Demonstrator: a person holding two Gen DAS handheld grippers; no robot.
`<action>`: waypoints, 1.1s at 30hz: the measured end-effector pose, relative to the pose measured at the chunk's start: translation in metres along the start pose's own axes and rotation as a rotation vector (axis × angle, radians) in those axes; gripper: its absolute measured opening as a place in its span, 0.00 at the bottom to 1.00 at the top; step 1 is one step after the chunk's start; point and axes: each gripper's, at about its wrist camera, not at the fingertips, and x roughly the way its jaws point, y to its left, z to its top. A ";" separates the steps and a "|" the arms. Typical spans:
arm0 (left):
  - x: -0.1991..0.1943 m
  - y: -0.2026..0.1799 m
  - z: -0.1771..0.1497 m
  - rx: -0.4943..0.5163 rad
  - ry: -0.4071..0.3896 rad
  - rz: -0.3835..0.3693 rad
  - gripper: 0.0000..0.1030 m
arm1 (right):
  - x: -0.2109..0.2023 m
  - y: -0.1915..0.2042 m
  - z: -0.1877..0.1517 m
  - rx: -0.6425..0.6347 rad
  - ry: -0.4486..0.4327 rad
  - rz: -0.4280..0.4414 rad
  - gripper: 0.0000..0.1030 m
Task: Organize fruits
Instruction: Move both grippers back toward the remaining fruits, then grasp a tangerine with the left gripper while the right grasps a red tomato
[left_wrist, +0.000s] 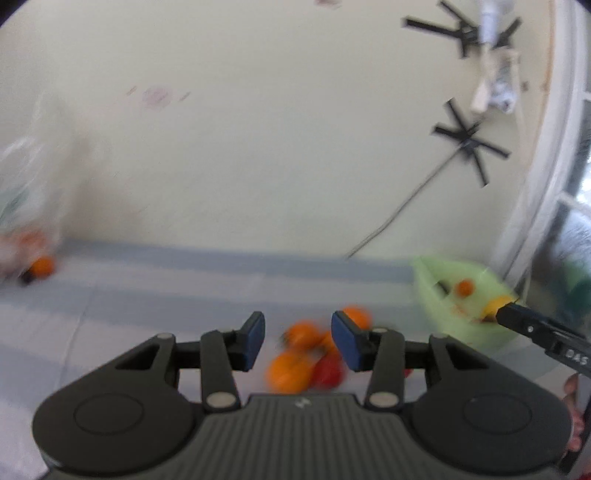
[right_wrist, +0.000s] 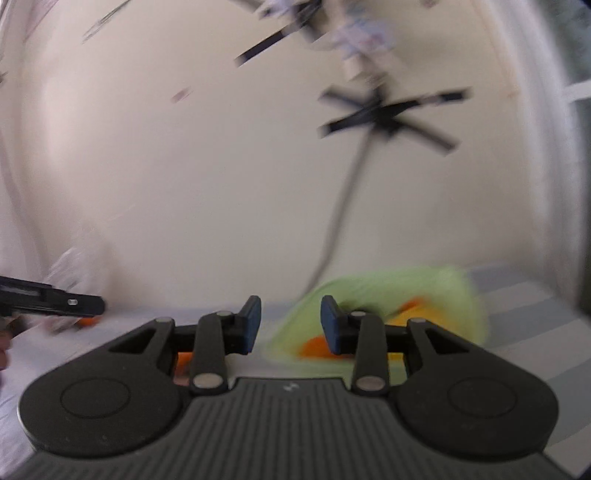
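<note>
A pale cream wall (left_wrist: 258, 147) fills the upper part of both views, with black tape crosses (left_wrist: 469, 136) at the upper right. Below it runs a blue-and-white striped cloth (left_wrist: 147, 295) across the lower half. At the right edge of the left wrist view sits a light green plastic basket (left_wrist: 443, 295) with a small orange fruit (left_wrist: 464, 287) inside. In the left wrist view the black left gripper (left_wrist: 298, 339) takes the bottom centre, its blue pads parted with nothing between them, over a blurred cluster of orange fruits (left_wrist: 291, 369) and a red fruit (left_wrist: 327, 371). The black right gripper (right_wrist: 291, 326) stands likewise parted and empty in front of the basket. A lone orange fruit (left_wrist: 42, 266) lies at far left beside a clear plastic bag (left_wrist: 26, 184).
</note>
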 end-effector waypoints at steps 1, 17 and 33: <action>0.001 0.005 -0.006 -0.005 0.015 0.010 0.40 | 0.006 0.010 -0.003 -0.020 0.036 0.032 0.38; 0.032 0.014 -0.017 -0.077 0.036 -0.079 0.50 | 0.099 0.127 -0.034 -0.377 0.290 0.139 0.38; 0.065 -0.011 -0.027 0.062 0.085 -0.010 0.48 | 0.048 0.087 -0.047 -0.209 0.314 0.113 0.30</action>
